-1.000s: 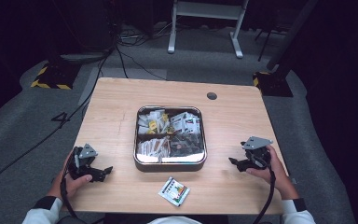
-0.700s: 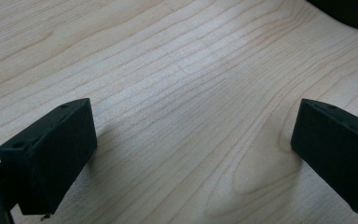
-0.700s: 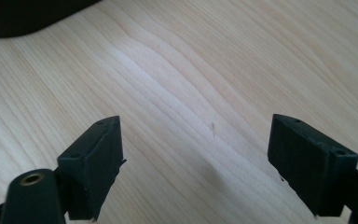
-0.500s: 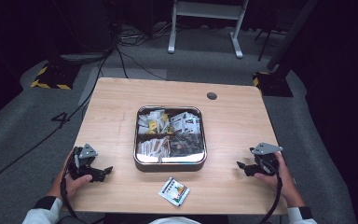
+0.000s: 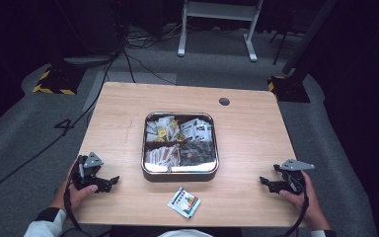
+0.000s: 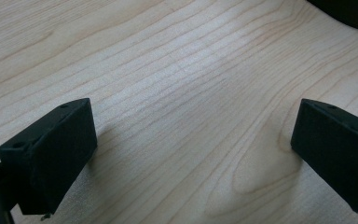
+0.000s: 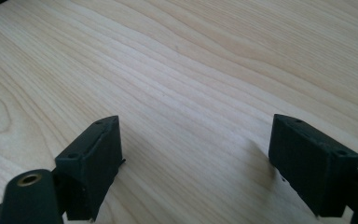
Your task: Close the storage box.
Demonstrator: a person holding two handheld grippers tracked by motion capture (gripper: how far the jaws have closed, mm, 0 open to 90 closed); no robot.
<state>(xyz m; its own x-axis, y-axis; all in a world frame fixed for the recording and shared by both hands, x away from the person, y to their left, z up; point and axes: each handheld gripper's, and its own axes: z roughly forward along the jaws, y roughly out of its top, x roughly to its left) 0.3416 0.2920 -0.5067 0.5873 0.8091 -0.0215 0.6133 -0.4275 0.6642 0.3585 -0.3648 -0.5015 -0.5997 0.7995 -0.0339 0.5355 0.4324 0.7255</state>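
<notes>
A square metal tin point(image 5: 180, 174) sits mid-table, packed with several small sachets and packets. One loose white packet with coloured print point(image 5: 184, 202) lies on the wood just in front of the tin. My left gripper point(image 5: 109, 181) rests on the table at the front left, held in a hand, jaws wide apart point(image 6: 193, 149) over bare wood. My right gripper point(image 5: 266, 182) rests at the front right, held in the other hand. It is open too point(image 7: 193, 163), with only tabletop between its jaws. Neither gripper touches the tin or the packet.
The wooden table point(image 5: 118, 123) has a small dark cable hole point(image 5: 224, 101) at the back right. Cables run over the grey carpet at the left. A white frame leg point(image 5: 217, 10) stands behind the table.
My right gripper has moved down and to the right, toward the table's front right corner. My left gripper has stayed where it was.
</notes>
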